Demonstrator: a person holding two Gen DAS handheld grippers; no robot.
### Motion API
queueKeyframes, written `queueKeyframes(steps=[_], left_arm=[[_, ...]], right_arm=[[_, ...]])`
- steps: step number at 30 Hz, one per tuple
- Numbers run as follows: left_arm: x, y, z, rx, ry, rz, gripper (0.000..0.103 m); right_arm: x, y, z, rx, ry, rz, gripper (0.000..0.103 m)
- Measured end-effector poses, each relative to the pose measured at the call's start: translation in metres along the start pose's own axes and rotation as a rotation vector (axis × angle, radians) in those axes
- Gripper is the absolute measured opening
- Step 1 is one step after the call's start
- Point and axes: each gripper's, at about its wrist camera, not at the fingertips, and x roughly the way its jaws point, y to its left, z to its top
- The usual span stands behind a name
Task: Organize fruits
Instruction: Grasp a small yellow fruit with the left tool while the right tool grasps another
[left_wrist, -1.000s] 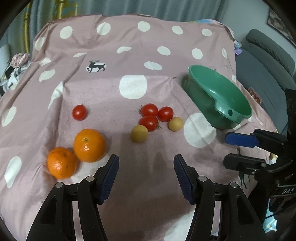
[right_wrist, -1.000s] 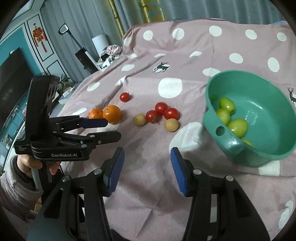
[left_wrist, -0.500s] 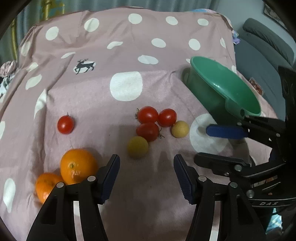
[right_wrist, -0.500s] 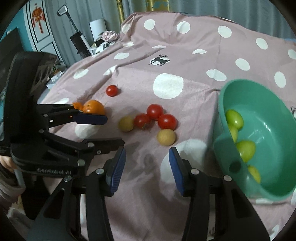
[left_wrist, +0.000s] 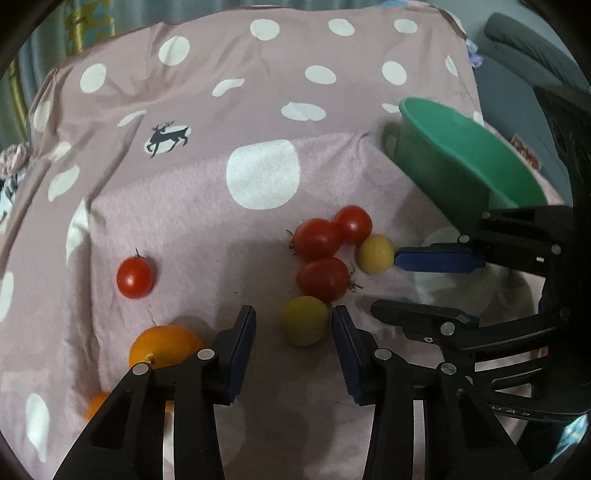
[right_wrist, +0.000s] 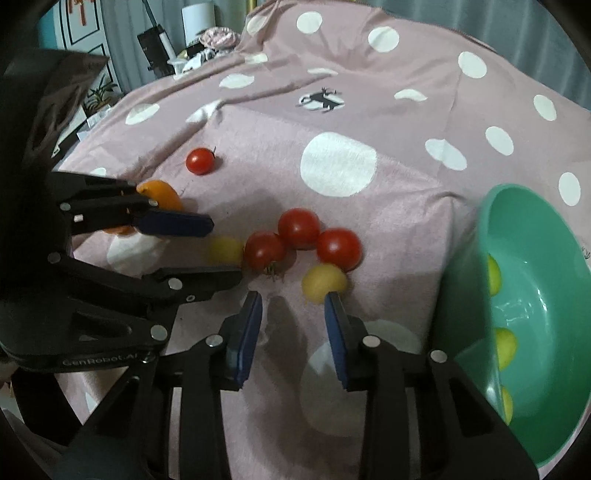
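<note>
On the pink dotted cloth (left_wrist: 184, 206) lie two small yellow fruits and three red tomatoes (left_wrist: 317, 238) in a cluster. My left gripper (left_wrist: 293, 332) straddles the nearer yellow fruit (left_wrist: 304, 320). Its jaws are closing, with small gaps still showing at both pads. In the right wrist view that fruit (right_wrist: 225, 251) sits between the left gripper's (right_wrist: 226, 249) fingers. My right gripper (right_wrist: 291, 299) is also closing with nothing between its pads. The other yellow fruit (right_wrist: 324, 282) lies just past its right fingertip. The green bowl (right_wrist: 535, 229) at the right holds several yellow-green fruits (right_wrist: 504, 347).
A lone red tomato (left_wrist: 135, 277) lies to the left. Two oranges (left_wrist: 166, 345) sit beside my left gripper's left finger. The right gripper (left_wrist: 384, 280) reaches in from the right, close to the left one. A grey sofa (left_wrist: 524, 48) stands beyond the bed's right edge.
Both grippers have moved forward and down toward the fruit cluster, and both jaws have narrowed. The nearer yellow fruit now lies between the left fingertips. The oranges slid toward the picture's lower left.
</note>
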Motion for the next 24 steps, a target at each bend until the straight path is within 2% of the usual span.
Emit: queueKeyframes(steps=[5,7,12,17,21,24], left_arm=[[0.002,-0.002,0.005,0.045,0.026,-0.019,0.036],[0.004,-0.005,0.005,0.076,0.047,-0.038,0.028],[0.008,-0.006,0.013,0.128,0.088,-0.060,0.028],[0.012,-0.011,0.014,0.180,0.108,-0.027,0.028],[0.005,-0.001,0.010,0.117,0.064,-0.010,0.027],[-0.017,0.013,0.003,0.046,-0.010,-0.042,0.027]], right_arm=[[0.002,0.000,0.005,-0.021,0.023,0.018,0.034],[0.004,0.001,0.006,-0.042,0.035,0.023,0.034],[0.000,-0.001,0.010,-0.046,0.037,0.041,0.033],[-0.003,-0.003,0.014,-0.050,0.040,0.009,0.031],[-0.001,-0.001,0.016,-0.072,0.049,-0.031,0.031],[0.001,-0.002,0.018,-0.078,0.058,-0.040,0.031]])
